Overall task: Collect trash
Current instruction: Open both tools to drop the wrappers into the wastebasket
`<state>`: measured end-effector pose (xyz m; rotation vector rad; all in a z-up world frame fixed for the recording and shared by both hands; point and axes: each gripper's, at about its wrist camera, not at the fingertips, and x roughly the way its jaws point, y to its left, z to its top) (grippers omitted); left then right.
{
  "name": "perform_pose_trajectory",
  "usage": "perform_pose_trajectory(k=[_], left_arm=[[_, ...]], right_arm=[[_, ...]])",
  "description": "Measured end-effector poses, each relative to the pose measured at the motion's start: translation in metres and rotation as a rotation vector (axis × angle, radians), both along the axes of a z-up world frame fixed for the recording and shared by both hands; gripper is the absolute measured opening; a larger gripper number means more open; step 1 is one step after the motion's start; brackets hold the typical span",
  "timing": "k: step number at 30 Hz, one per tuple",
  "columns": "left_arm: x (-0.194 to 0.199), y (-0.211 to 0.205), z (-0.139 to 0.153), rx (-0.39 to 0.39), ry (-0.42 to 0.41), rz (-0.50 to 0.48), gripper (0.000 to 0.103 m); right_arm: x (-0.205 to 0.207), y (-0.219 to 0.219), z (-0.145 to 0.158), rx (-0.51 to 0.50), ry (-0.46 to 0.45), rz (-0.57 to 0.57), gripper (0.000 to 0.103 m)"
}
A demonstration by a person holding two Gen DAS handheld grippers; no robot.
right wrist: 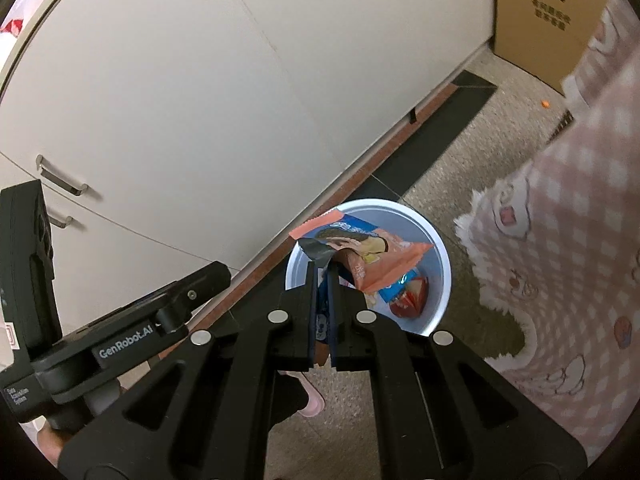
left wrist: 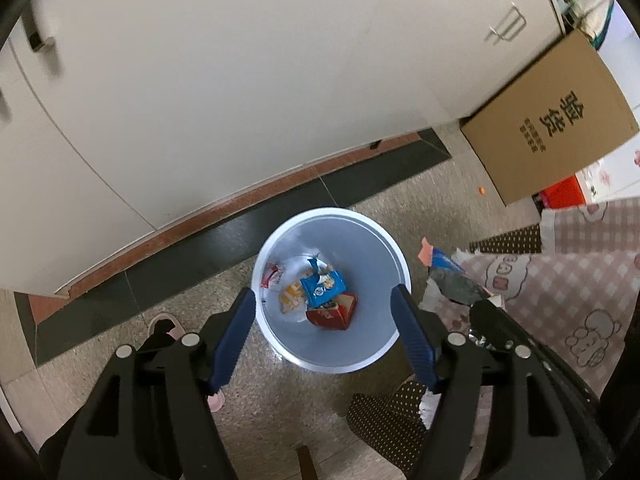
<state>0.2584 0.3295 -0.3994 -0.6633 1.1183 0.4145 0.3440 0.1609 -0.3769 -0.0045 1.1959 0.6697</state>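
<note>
My right tool (right wrist: 322, 280) pinches an orange snack wrapper (right wrist: 372, 256) above the white bin (right wrist: 442, 276) on the floor. My left tool (left wrist: 324, 300) hangs wide open, empty, over the bin (left wrist: 384, 240), wrappers (left wrist: 324, 292) inside.

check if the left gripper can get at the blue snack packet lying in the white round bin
Probably yes. The left gripper is open right above the white round bin, and the blue snack packet lies on top of the trash, uncovered; it would need a deep reach down.
</note>
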Motion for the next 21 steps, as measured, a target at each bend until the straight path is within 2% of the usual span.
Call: perform_pose_trajectory(k=[1, 2, 4, 9, 14, 17, 21], left_arm=[[-0.001, 0.002, 0.001, 0.001, -0.001, 0.007, 0.068], [-0.002, 0.003, 0.003, 0.001, -0.003, 0.014, 0.069], [-0.004, 0.004, 0.006, 0.003, -0.007, 0.03, 0.069], [-0.01, 0.004, 0.015, 0.006, -0.026, 0.038, 0.072], [-0.015, -0.002, 0.034, 0.012, -0.054, 0.033, 0.072], [-0.02, -0.008, 0.054, 0.026, -0.085, 0.035, 0.072], [-0.031, -0.019, 0.093, 0.053, -0.157, 0.036, 0.072]], right_arm=[[0.001, 0.002, 0.001, -0.003, -0.002, 0.004, 0.013], [0.001, 0.003, 0.001, -0.003, -0.003, 0.006, 0.028], [0.001, 0.004, 0.003, -0.003, -0.015, -0.004, 0.049], [-0.002, -0.002, 0.009, -0.005, -0.025, -0.008, 0.05], [-0.01, -0.007, 0.03, -0.005, -0.061, -0.016, 0.051], [-0.017, -0.012, 0.053, -0.004, -0.115, -0.02, 0.052], [-0.033, -0.021, 0.097, 0.009, -0.24, -0.024, 0.052]])
